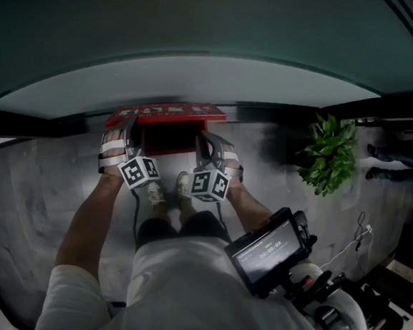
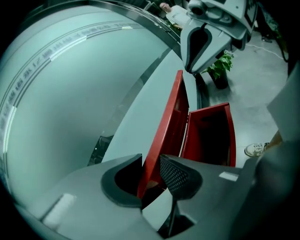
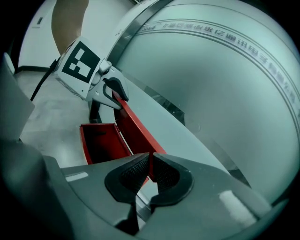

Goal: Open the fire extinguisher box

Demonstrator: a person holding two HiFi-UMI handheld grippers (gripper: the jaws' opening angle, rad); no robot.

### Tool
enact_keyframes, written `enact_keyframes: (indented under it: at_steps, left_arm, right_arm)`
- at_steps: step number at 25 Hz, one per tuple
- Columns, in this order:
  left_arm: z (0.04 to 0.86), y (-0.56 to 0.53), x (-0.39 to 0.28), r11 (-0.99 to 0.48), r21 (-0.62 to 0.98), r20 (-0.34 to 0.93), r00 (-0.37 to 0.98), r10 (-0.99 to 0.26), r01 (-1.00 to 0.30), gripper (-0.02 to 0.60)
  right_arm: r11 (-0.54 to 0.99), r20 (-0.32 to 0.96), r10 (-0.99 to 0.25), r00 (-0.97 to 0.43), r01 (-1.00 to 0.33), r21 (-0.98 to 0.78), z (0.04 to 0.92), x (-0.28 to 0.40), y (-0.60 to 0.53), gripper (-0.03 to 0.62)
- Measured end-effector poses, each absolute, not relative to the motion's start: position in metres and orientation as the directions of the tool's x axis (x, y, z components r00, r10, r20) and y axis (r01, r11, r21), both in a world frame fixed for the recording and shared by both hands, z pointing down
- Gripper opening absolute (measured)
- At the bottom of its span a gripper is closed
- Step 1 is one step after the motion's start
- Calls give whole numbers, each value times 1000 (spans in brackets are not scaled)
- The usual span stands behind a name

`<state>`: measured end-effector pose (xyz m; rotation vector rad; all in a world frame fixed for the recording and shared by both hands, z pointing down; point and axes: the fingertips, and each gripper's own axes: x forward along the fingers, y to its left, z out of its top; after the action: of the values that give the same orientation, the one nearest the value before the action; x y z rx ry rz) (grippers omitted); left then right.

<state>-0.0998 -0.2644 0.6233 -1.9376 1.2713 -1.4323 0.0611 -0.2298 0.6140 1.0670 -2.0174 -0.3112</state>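
Nearest: a small lit screen (image 1: pixel 271 252) mounted at chest level, on the person's right. Both forearms reach forward and down.

Left gripper (image 2: pixel 151 171): jaws closed onto the lid (image 2: pixel 168 117), red edge pinched between the pads. It has the lid's left end.

Right gripper (image 3: pixel 150 171): jaws clamped on the same lid at its right end, pads pressed on a thin red edge (very little gap between them).

Shoes (image 1: pixel 167 191): toes on grey floor (image 1: pixel 43 189), just short of the box, between the two marker cubes.

Fire extinguisher box (image 1: pixel 167 137): red, on the floor against the base of the wall, directly ahead of the feet. The lid is swung up off the box and tilted back toward the wall, printed face showing from the head view. The interior is exposed and dark; I cannot make out any contents.

Behind: curved pale wall (image 1: pixel 184 76), with a band of lettering running along it higher up.

Further right: a green potted plant (image 1: pixel 328 154) on the floor by the wall, well apart from the box.
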Motion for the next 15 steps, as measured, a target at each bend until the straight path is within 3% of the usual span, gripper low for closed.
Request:
enact_keyframes:
  at_steps: [15]
  left_arm:
    - [616,-346,-111,-444,-780,488,15,-873,-442,107]
  right_arm:
    - [574,526,-803,-280,-597,560,594,63,-283,31]
